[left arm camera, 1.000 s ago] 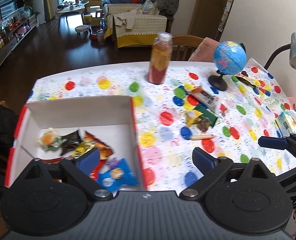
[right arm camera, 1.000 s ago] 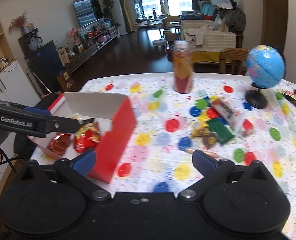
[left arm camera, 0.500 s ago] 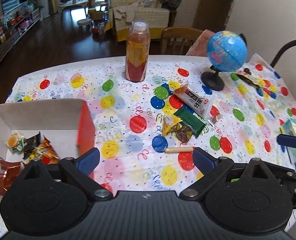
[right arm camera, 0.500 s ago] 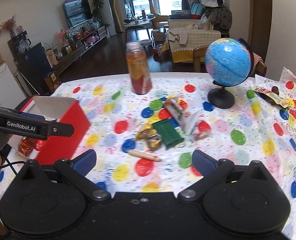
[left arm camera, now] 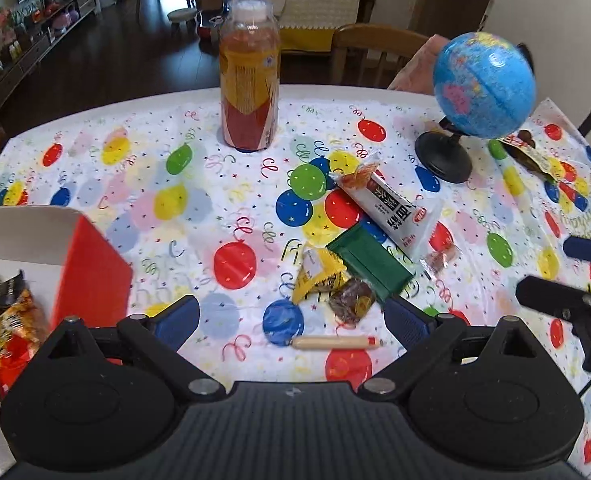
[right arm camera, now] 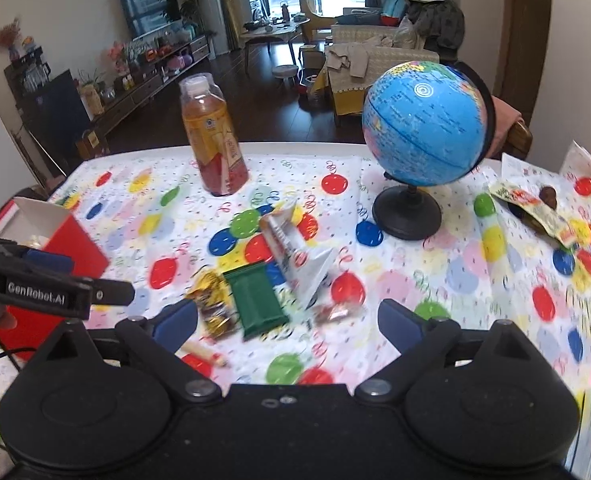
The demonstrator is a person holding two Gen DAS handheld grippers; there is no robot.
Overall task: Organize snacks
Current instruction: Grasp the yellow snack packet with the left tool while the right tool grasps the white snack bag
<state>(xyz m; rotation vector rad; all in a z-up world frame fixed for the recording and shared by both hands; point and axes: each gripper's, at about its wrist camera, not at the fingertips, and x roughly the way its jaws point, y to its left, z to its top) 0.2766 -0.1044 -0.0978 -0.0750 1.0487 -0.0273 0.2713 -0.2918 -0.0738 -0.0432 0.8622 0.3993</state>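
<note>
A: Snacks: a small pile of them (left arm camera: 359,248) lies mid-tabletop (left arm camera: 143,168), with a green bar (right arm camera: 255,300), a yellow packet (left arm camera: 315,276) and a thin stick (left arm camera: 335,343). The rest are already in the red box (left arm camera: 91,276) at the left.

B: Which step?

A: I'd say reaching for the next pick. My left gripper (left arm camera: 291,316) tilts steeply down over the stick, fingers wide, nothing in them. My right gripper (right arm camera: 287,316) slopes over the pile, its fingers closing slightly yet wide and empty.

B: Next?

A: Lower, straddle one wrapper, pinch.

Home: living room with TV (right arm camera: 147,6), sofa (right arm camera: 379,60); likely dining table (left arm camera: 155,152) in foreground.
</note>
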